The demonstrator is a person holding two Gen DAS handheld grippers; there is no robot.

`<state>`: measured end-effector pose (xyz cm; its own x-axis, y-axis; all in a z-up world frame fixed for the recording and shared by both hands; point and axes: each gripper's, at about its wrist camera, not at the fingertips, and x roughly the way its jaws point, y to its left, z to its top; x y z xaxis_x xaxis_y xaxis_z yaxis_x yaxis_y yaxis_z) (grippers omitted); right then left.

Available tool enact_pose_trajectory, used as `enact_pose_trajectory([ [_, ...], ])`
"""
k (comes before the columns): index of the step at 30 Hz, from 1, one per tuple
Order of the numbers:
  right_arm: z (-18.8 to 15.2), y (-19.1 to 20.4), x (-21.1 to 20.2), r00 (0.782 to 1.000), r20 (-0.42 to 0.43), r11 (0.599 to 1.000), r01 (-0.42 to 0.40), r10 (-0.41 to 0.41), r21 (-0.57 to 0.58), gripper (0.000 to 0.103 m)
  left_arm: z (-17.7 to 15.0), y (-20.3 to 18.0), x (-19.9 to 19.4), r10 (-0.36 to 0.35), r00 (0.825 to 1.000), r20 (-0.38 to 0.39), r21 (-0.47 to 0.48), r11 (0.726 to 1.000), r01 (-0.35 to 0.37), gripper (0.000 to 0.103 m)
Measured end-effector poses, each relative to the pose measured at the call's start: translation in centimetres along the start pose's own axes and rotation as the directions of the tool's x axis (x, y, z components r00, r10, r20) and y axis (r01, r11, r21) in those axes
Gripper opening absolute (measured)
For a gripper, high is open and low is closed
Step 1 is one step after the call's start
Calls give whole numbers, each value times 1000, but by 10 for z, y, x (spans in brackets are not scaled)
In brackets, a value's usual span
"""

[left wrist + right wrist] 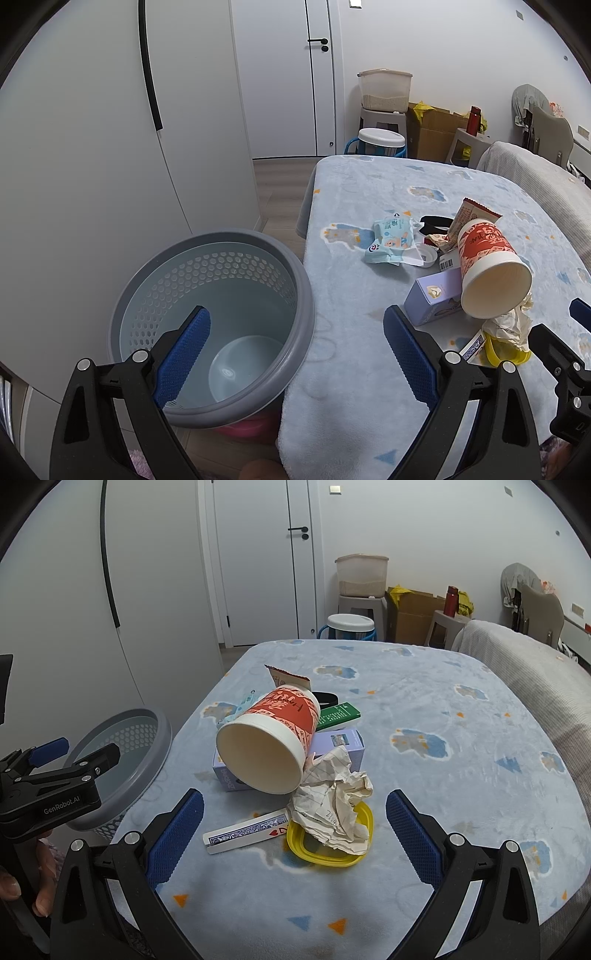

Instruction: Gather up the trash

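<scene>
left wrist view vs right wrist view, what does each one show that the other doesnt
Only the left wrist view looks down into the bin, which holds no trash, and shows the blue wipes packet in full. Only the right wrist view shows the green box and the left gripper from outside. Both show the tipped paper cup, crumpled paper, yellow lid, and open, empty jaws.

Left gripper [297,354] and right gripper [294,834] alike, black angular frames with triangular cut-outs, silver round pivot screws, blue textured finger pads [173,840], white "GenRobot.AI" lettering on the left gripper's side, person's fingers [38,886] on its handle
</scene>
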<state>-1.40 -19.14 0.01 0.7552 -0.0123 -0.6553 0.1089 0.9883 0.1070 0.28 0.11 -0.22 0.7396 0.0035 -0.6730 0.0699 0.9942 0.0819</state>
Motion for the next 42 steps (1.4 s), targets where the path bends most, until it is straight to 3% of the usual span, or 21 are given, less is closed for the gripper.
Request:
enact_pose_trajectory([
  [42,0,-1,0,1000,2,1000,0,0,1,97,0,3,-1,2,1000,0,3,1000,-2,91],
])
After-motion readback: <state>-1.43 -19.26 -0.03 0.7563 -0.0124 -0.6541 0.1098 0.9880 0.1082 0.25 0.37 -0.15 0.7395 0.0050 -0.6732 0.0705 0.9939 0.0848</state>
